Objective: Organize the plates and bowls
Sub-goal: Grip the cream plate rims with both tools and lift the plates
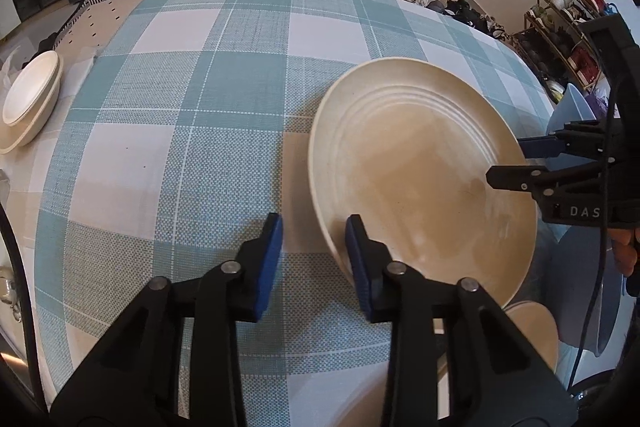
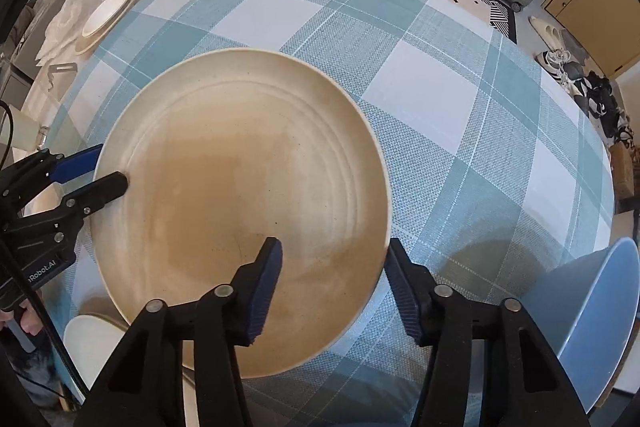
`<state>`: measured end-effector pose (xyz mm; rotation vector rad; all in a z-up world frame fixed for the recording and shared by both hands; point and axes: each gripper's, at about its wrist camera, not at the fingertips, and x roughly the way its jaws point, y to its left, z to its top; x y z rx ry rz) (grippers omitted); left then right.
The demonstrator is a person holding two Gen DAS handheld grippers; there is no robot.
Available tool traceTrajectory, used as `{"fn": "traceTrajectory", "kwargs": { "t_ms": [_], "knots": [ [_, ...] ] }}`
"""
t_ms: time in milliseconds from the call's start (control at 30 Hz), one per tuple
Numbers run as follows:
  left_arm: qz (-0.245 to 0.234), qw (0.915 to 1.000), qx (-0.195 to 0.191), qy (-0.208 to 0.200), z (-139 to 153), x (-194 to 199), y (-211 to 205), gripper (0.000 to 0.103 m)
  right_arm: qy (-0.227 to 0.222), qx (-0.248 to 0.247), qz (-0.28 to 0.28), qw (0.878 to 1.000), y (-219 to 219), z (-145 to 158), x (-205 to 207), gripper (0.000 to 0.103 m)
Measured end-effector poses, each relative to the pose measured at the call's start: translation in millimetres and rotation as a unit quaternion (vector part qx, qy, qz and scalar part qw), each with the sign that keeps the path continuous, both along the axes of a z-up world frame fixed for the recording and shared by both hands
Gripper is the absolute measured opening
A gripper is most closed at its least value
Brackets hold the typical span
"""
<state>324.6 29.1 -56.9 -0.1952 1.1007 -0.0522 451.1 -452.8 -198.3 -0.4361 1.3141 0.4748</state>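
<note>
Over the checked surface (image 2: 440,99), both tongs straddle the beige plate (image 2: 240,195)'s rim, spread wide: left tongs (image 1: 314,259), right tongs (image 2: 334,283). Only the right view shows the blue bowl (image 2: 600,327) nearby.

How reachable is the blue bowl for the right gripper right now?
Probably reachable: the blue bowl sits just beside the right gripper, bare tablecloth between them. Its open jaws straddle the beige plate rim, so back off first.
</note>
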Motion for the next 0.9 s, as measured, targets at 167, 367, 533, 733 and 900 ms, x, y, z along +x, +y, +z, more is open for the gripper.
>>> {"fn": "traceTrajectory", "kwargs": {
  "t_ms": [167, 367, 533, 733, 900],
  "knots": [
    [-0.005, 0.9996, 0.025, -0.006, 3.4, -1.0, -9.0, 0.011, -0.008, 0.000, 0.000, 1.000, -2.3, 0.6, -3.1, 0.033],
    [-0.002, 0.9997, 0.025, -0.006, 6.6, -2.1, -8.7, 0.011, -0.026, 0.006, -0.005, 1.000, -7.5, 3.6, -5.1, 0.021],
    [-0.003, 0.9993, 0.034, -0.016, 16.5, -5.1, -9.6, 0.011, -0.036, 0.010, -0.006, 0.999, -7.8, 8.6, -6.6, 0.021],
    [0.005, 0.9991, 0.034, -0.026, 30.4, -10.9, -5.6, 0.011, -0.041, 0.017, -0.005, 0.999, -7.2, 18.0, -11.5, 0.021],
    [0.009, 0.9986, 0.038, -0.036, 45.1, -20.6, -2.4, 0.011, -0.051, 0.023, -0.002, 0.998, -2.5, 29.8, -19.0, 0.021]
  ]
}}
